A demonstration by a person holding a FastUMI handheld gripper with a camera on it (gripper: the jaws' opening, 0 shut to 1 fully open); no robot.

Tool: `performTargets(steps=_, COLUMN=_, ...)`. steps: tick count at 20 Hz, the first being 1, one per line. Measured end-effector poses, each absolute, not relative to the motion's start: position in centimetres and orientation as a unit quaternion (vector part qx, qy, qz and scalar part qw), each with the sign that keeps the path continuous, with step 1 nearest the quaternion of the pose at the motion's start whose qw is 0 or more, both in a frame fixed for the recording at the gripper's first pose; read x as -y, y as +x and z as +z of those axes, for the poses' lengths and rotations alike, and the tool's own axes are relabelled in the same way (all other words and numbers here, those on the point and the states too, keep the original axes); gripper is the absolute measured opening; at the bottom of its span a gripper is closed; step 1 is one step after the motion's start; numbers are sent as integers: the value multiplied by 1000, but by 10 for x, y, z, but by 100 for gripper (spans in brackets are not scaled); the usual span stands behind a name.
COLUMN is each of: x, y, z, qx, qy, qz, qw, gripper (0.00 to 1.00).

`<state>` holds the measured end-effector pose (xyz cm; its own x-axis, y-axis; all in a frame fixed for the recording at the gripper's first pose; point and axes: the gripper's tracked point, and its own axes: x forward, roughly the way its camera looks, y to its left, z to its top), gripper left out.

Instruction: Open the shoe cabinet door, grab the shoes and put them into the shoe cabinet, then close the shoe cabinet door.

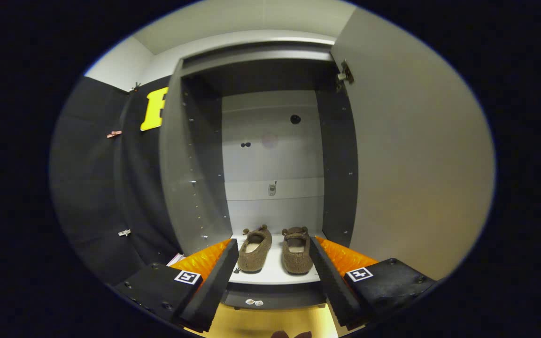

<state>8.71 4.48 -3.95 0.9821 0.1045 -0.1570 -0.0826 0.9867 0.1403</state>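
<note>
A pair of brown fuzzy slippers (276, 249) sits side by side on the white bottom shelf (275, 277) inside the shoe cabinet (270, 141), toes pointing away from me toward the back wall. The cabinet door (416, 159) is swung wide open on the right, its hinge (345, 74) showing near the top. My gripper (274, 253) is open, its two fingers spread to either side of the slippers just in front of the shelf edge, touching neither shoe.
The cabinet's dark side walls (195, 164) frame a tall compartment with a pale back panel. A yellowish floor (270, 321) lies below the shelf front. Black cloth (111, 178) hangs to the left of the cabinet.
</note>
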Motion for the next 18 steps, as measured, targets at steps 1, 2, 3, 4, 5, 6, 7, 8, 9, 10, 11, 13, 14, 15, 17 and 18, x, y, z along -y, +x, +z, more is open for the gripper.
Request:
performTargets(steps=1, x=-45, y=70, z=-37, qx=-80, qy=62, qz=51, qw=993, gripper=96)
performTargets(steps=2, x=-45, y=53, z=-37, qx=-81, qy=59, qz=56, qw=993, gripper=97)
performTargets(steps=3, x=-46, y=37, z=-38, qx=-83, qy=60, qz=60, qw=993, gripper=97)
performTargets(steps=4, x=-46, y=21, z=-38, qx=-85, qy=62, qz=63, qw=992, gripper=97)
performTargets(steps=5, x=-43, y=5, z=-39, qx=-87, qy=67, qz=62, qw=992, gripper=97)
performTargets(steps=6, x=-38, y=-10, z=-37, qx=-85, qy=74, qz=61, qw=992, gripper=97)
performTargets(steps=7, x=-36, y=-24, z=-35, qx=-80, qy=80, qz=65, qw=991, gripper=97)
performTargets(steps=8, x=-31, y=-37, z=-33, qx=-80, qy=80, qz=69, qw=991, gripper=97)
performTargets(steps=9, x=-22, y=-49, z=-33, qx=-78, qy=77, qz=70, qw=992, gripper=96)
performTargets(steps=10, x=-12, y=-61, z=-32, qx=-80, qy=74, qz=65, qw=992, gripper=97)
performTargets(steps=11, x=-4, y=-73, z=-29, qx=-80, qy=76, qz=62, qw=992, gripper=97)
performTargets(steps=13, x=17, y=-100, z=-22, qx=-77, qy=84, qz=51, qw=992, gripper=97)
performTargets(steps=14, x=25, y=-110, z=-20, qx=-77, qy=87, qz=48, qw=992, gripper=96)
performTargets(steps=15, x=36, y=-123, z=-19, qx=-80, qy=89, qz=43, qw=992, gripper=96)
performTargets(steps=17, x=55, y=-147, z=-17, qx=-85, qy=96, qz=38, qw=991, gripper=97)
performTargets(steps=18, x=66, y=-157, z=-17, qx=-89, qy=99, qz=37, qw=990, gripper=97)
